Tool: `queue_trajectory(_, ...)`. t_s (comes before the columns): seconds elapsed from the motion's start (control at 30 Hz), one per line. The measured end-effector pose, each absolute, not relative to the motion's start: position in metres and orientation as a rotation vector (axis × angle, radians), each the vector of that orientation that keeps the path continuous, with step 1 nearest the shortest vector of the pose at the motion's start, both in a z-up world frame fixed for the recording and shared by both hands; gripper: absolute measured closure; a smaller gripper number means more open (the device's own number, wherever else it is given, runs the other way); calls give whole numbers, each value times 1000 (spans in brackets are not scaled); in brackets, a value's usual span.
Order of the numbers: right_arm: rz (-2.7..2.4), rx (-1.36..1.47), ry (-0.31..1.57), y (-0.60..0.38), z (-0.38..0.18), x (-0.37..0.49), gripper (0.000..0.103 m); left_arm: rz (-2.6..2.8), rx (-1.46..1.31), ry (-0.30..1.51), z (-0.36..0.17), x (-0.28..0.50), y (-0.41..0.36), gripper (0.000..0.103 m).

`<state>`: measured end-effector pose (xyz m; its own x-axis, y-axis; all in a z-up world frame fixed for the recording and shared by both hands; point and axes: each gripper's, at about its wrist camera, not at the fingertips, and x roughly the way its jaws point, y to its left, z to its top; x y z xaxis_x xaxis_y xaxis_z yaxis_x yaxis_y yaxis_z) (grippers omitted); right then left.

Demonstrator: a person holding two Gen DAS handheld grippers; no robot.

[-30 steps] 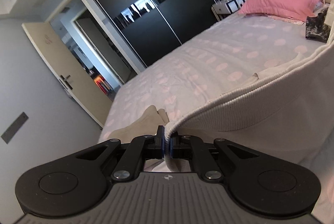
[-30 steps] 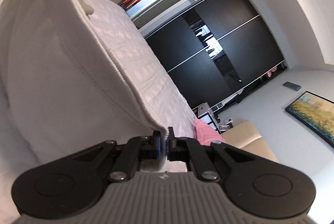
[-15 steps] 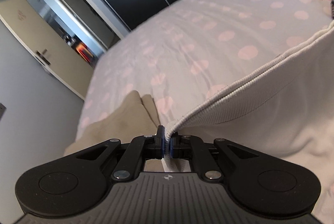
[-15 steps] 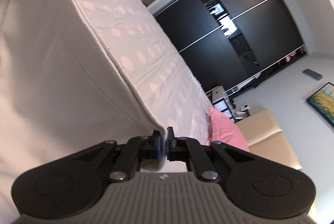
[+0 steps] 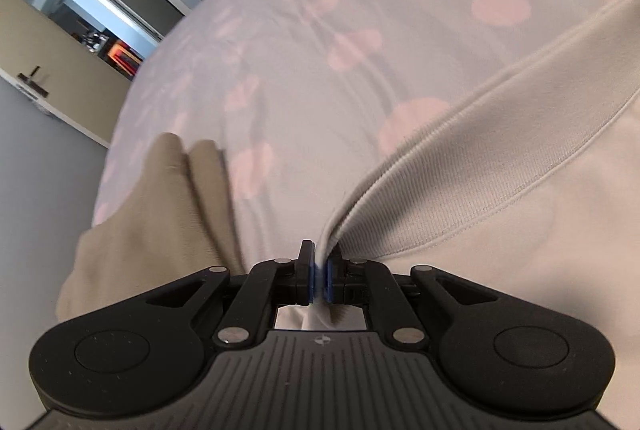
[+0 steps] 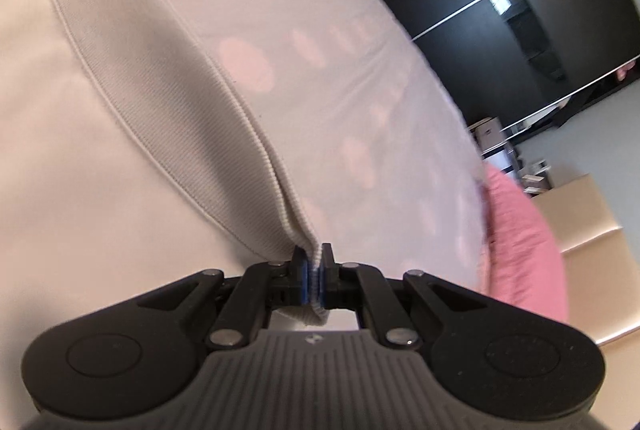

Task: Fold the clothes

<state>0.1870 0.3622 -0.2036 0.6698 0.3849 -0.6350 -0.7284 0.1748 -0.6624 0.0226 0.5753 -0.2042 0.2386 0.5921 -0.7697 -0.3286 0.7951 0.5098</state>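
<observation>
Since a second ago both wrist views have tipped down toward the bed: the wardrobe and headboard have slid out to the picture margins and the dotted bedspread (image 5: 360, 41) now fills them, so the garment is being lowered.

The left gripper (image 5: 319, 280) is clamped tight on one corner of the ribbed hem of the cream sweatshirt (image 5: 520, 189); the right gripper (image 6: 315, 278) is pinched just as tight on the other corner (image 6: 240, 133). The hem runs taut between them, the body spreading below, over the middle of the bed, well short of the pink pillow (image 6: 524, 242) at the head end.

The knit looks soft, light and limp, likely to sag wherever unsupported; the thick ribbing is the surest hold.

A beige garment (image 5: 152, 205) lies near the bed's left edge.
</observation>
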Motion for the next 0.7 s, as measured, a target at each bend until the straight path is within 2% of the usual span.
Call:
queue_trajectory(0.27, 833, -1061, 460, 374, -233, 199, 96, 639, 241, 1120, -226, 26, 582, 94)
queue_trajectory(0.33, 823, -1034, 481, 375, -231, 202, 92, 650, 225, 1103, -223, 26, 584, 88)
queue_trajectory(0.37, 815, -1014, 493, 374, -228, 205, 86, 662, 211, 1086, -219, 26, 587, 84)
queue_trajectory(0.4, 802, -992, 503, 372, -223, 210, 79, 681, 200, 1062, -213, 25, 590, 73)
queue_trajectory(0.43, 790, -969, 512, 370, -217, 214, 59, 706, 197, 1037, -206, 24, 592, 68)
queue_trajectory(0.47, 777, -947, 522, 368, -212, 219, 47, 731, 196, 1013, -199, 22, 593, 67)
queue_trajectory(0.53, 751, -902, 540, 364, -201, 229, 46, 766, 185, 973, -183, 18, 595, 62)
queue_trajectory(0.7, 728, -792, 584, 333, -168, 225, 46, 745, 126, 938, -148, -6, 587, 61)
